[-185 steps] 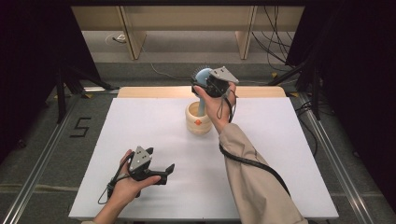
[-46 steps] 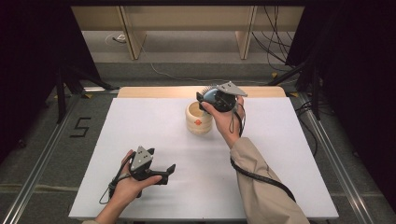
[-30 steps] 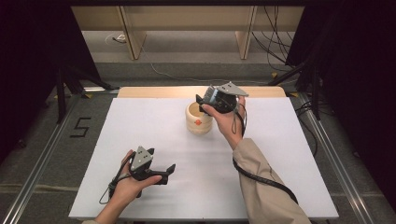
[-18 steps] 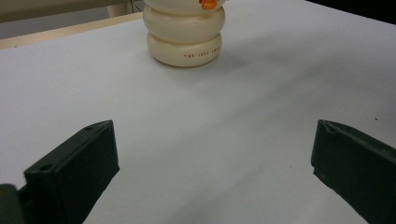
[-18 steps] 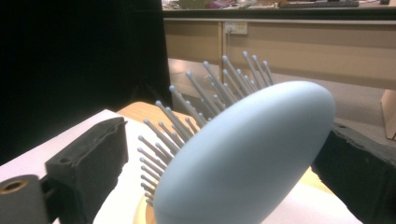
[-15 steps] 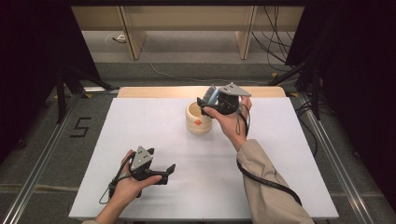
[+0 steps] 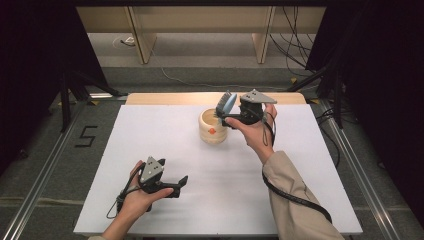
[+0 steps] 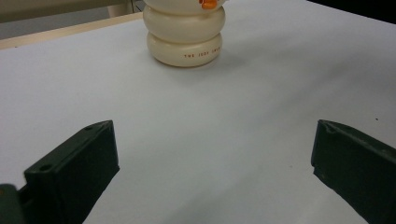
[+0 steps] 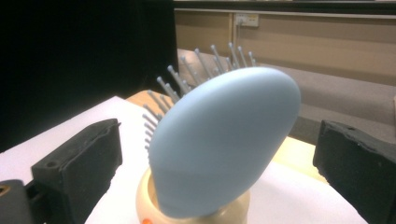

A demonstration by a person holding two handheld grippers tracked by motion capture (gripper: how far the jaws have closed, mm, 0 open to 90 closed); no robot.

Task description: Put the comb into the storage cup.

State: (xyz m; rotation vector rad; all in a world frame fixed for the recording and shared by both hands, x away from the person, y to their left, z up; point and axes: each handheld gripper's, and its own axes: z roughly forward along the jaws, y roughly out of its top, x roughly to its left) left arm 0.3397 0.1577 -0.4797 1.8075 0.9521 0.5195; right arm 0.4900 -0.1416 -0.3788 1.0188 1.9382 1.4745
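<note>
A cream ribbed cup (image 7: 212, 131) with an orange mark stands at the far middle of the white table (image 7: 300, 170). A pale blue hairbrush (image 7: 228, 104) stands in it, head up and leaning, bristles facing away from my right gripper (image 7: 223, 116). In the right gripper view the brush head (image 9: 229, 140) rises from the cup (image 9: 196, 215) between the jaws of my right gripper (image 9: 219, 163), which have just been opening; neither pad touches it. My left gripper (image 7: 180, 182) rests open on the table at the near left, with nothing in it. The left gripper (image 8: 210, 172) faces the cup (image 8: 184, 39).
A wooden strip (image 7: 165, 98) runs along the table's far edge. Metal rails (image 7: 45, 170) flank the table on the floor, where a "5" mark (image 7: 86, 136) shows at the left. Cables (image 7: 295, 45) and black stands are at the back right.
The right gripper brought the brush down into the cup and spread its jaws off it, then drifted slightly right. The left gripper stayed put.
</note>
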